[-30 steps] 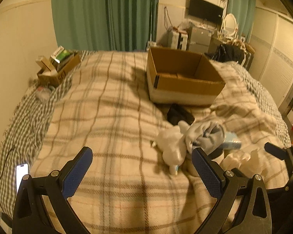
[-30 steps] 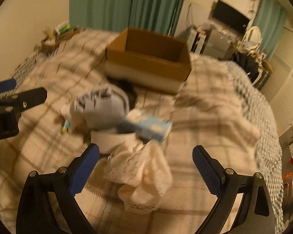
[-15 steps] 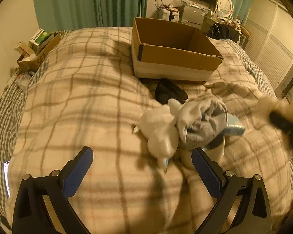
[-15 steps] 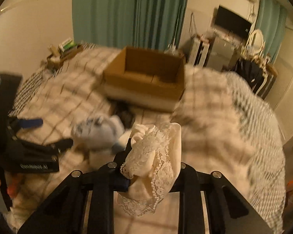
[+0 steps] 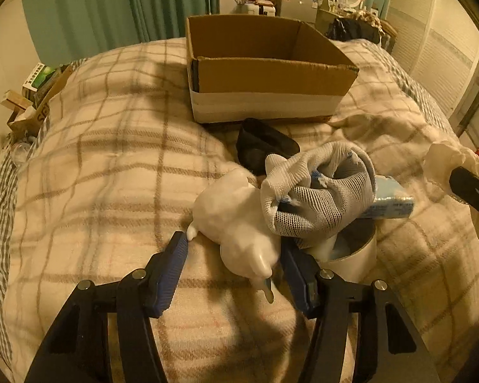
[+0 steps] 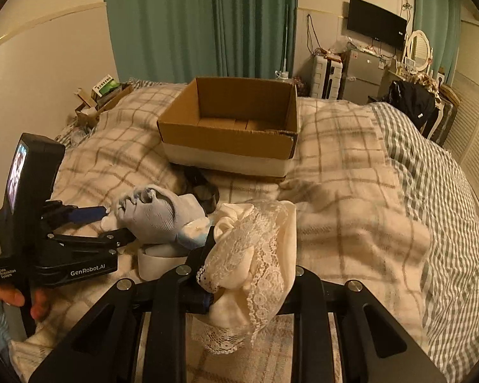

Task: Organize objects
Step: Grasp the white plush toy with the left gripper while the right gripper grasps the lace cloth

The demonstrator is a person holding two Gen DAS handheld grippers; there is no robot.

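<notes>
On the checked blanket [image 5: 95,159], the left gripper [image 5: 233,265] sits apart around a soft white plush toy [image 5: 236,220] — squashy, best grabbed mid-body — while the right gripper [image 6: 242,284] squeezes a light cream lace cloth [image 6: 258,255].

light: dim warm amber | shadows: soft on bed [image 5: 111,166] | edges: fisheye bending, dark vignette | focus: slightly soft

Green curtains [image 6: 201,22] hang behind the bed [image 6: 351,166], which is covered by a plaid blanket [image 5: 105,172] with a gingham sheet [image 6: 437,191] showing along its edge. On the wall — a dark flat screen [image 6: 376,30]. Beside it stand an oval white mirror [image 6: 417,46] and a small grey fridge [image 6: 362,75]. Louvred white doors [image 5: 447,48] line the far side.
</notes>
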